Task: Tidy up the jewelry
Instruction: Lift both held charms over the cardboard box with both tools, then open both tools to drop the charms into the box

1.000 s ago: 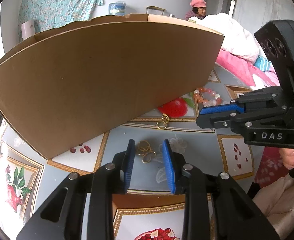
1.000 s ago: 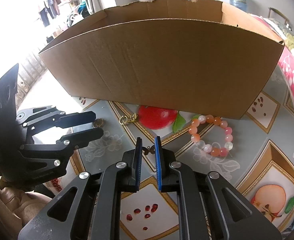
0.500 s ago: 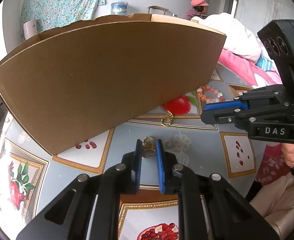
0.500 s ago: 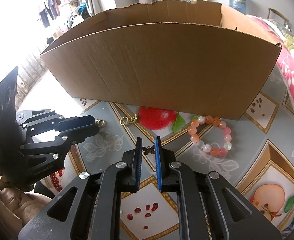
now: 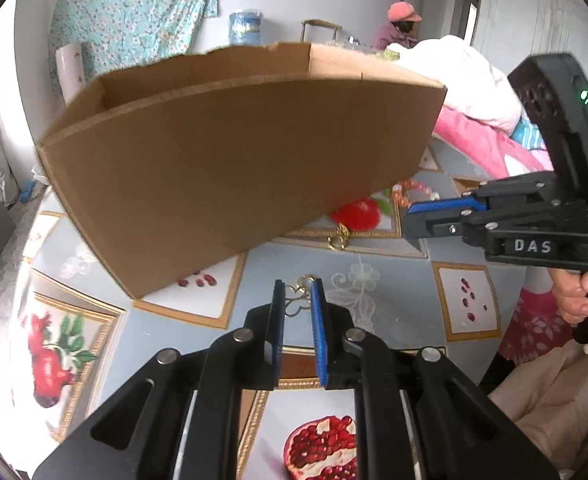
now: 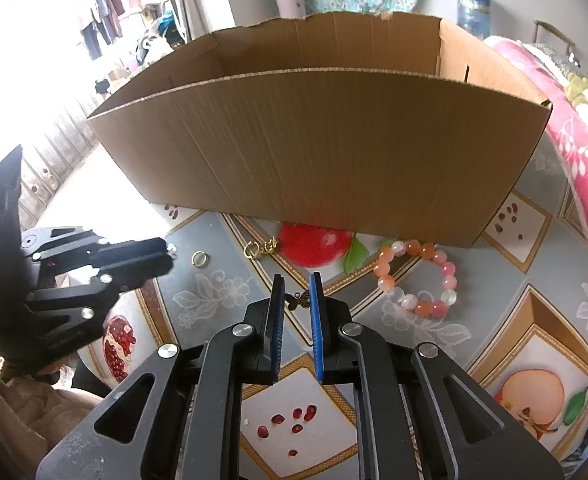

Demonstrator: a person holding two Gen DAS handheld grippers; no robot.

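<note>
We are just getting started. Our left gripper [image 5: 297, 300] is pinching a clump of gold rings [image 5: 298, 294]; its jaws have just been closing on it and are now narrow. Our right gripper [image 6: 297, 294] is holding a tiny butterfly charm [image 6: 298, 299] in narrow jaws. Both pieces are sitting low over the counter [image 6: 494, 320], in front of the cardboard box [image 6: 326, 160]. We are not seeing any jewelry inside the box. A bead bracelet [image 6: 418, 276], a gold clasp [image 6: 259, 247] and a single ring [image 6: 199, 258] are lying on the counter, waiting.
</note>
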